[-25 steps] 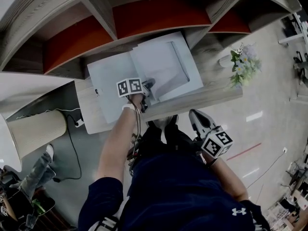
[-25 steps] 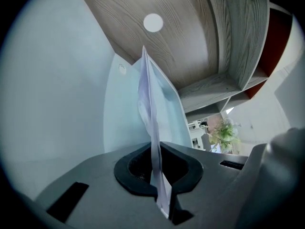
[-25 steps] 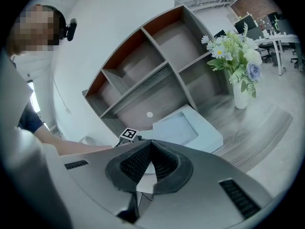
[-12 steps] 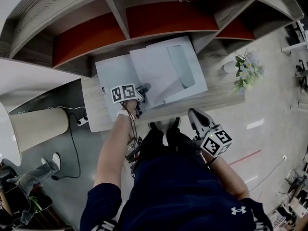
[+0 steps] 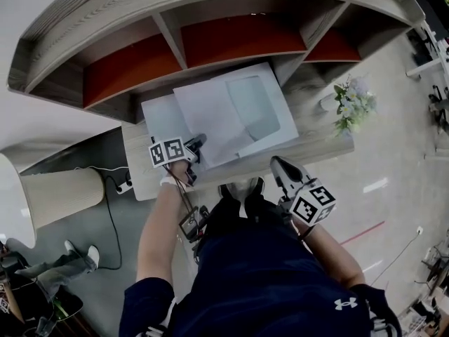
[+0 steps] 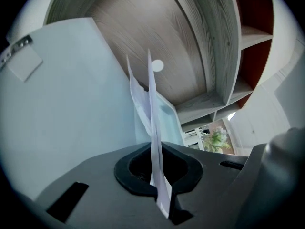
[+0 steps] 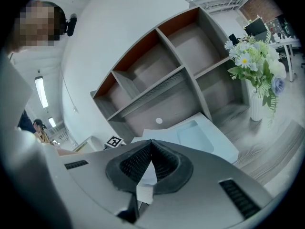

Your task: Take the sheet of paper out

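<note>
the left gripper was clamped on the near edge of the sheet of paper, which lay across the pale blue folder on the desk. the right gripper hung off the desk, jaws together. a white logo marked the dark shorts.

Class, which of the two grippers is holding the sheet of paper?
The left gripper: its jaws are clamped on the sheet of paper, while the right gripper is shut on nothing.

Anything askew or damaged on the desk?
Only the sheet of paper: it lies skewed across the pale blue case, its near edge pinched in the left gripper. Nothing spilled or damaged shows.
</note>
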A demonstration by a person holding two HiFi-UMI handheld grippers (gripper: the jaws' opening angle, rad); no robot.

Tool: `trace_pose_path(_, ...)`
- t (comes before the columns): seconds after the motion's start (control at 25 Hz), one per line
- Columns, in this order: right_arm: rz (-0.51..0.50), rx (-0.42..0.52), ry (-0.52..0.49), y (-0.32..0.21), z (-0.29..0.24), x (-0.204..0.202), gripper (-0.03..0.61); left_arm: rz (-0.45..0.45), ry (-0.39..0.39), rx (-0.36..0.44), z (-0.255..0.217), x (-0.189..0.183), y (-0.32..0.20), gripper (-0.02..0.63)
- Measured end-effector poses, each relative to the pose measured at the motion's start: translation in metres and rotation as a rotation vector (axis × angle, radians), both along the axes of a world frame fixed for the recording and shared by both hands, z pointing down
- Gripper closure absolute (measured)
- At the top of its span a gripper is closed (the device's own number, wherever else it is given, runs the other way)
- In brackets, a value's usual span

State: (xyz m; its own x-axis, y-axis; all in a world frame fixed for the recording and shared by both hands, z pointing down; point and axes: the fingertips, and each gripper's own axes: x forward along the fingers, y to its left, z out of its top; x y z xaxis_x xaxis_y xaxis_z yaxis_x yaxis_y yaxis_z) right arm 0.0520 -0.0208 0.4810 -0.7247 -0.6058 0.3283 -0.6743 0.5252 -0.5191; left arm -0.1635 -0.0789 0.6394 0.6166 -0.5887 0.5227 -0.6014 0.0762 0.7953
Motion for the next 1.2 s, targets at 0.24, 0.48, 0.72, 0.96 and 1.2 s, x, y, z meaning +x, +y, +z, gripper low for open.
trace_pose_path(0.24,0.009,0.025,-0.023,-0.007,-0.012,0.0,0.574,0.015,-0.027,0.048,-0.033,-0.005,0.007,0.595)
trace_pose_path(0.48,0.029,0.042,-0.027,-0.012,-0.021,0.005,0.574,-0.042,-0.044,0.072,-0.058,-0.018,0.021,0.595)
trace_pose_path(0.72,0.049,0.057,-0.039,-0.02,-0.034,0.01,0.574,-0.16,0.005,0.095,-0.086,-0.036,0.034,0.595)
trace_pose_path(0.96,0.053,0.082,-0.048,-0.027,-0.05,0.011,0.574,-0.218,0.068,0.161,-0.128,-0.028,0.046,0.595)
trace_pose_path(1.2,0.054,0.116,-0.045,-0.032,-0.067,0.01,0.574,-0.205,0.068,0.211,-0.16,-0.004,0.057,0.595)
